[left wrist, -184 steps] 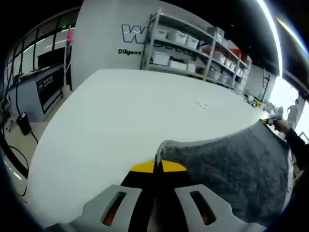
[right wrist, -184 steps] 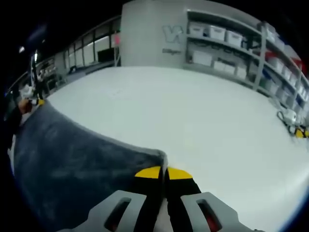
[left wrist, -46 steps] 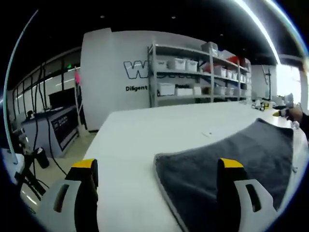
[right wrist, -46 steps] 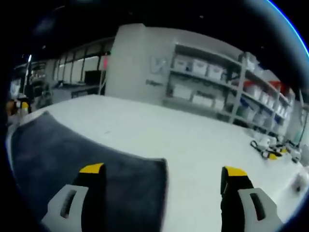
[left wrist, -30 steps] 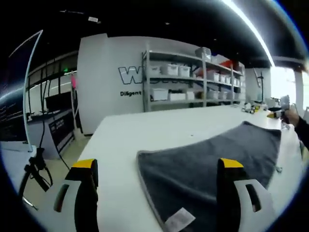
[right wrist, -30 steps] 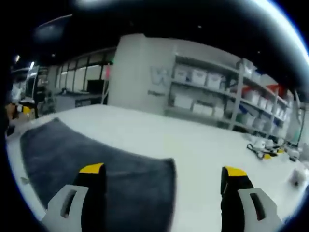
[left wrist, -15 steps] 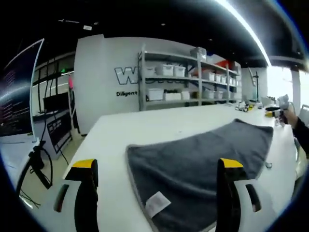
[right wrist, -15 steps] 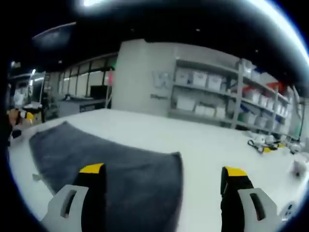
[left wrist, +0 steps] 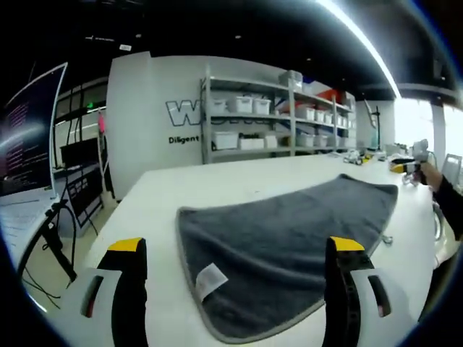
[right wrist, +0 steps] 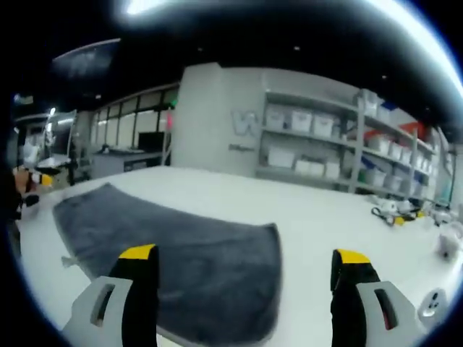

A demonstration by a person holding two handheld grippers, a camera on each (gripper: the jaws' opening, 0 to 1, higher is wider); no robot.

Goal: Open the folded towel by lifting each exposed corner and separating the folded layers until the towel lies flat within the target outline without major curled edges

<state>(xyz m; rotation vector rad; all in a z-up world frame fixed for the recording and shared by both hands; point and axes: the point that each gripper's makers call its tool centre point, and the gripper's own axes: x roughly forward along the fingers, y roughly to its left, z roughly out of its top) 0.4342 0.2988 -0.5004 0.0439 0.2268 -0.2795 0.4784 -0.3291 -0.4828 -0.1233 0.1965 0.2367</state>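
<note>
reading from the left gripper view, large pale letters "w" on the wall (left wrist: 181, 112) in the upper middle of the frame are cut off by the shelves (left wrist: 278, 116), and a smaller dark line beneath begins "diligent". the same wall lettering shows in the right gripper view, too blurred to read beyond a "w". a white tag (left wrist: 208, 279) sits on the towel's near corner in the lower middle of the left gripper view; any print on it is too small to tell.

the left gripper (left wrist: 239, 289) has its jaws spread wide at the bottom of the frame, holding nothing, yellow tips up, with the towel's near corner between them. the right gripper (right wrist: 246, 293) is likewise spread wide and empty, jaws rising from the bottom of its frame.

the grey towel (left wrist: 282, 242) lies spread out on the white table (left wrist: 217, 181), filling the centre and right of the left gripper view; in the right gripper view it stretches from the centre to the left edge. at the far right of the left gripper view a hand (left wrist: 425, 170) in a dark sleeve holds the other tool.
</note>
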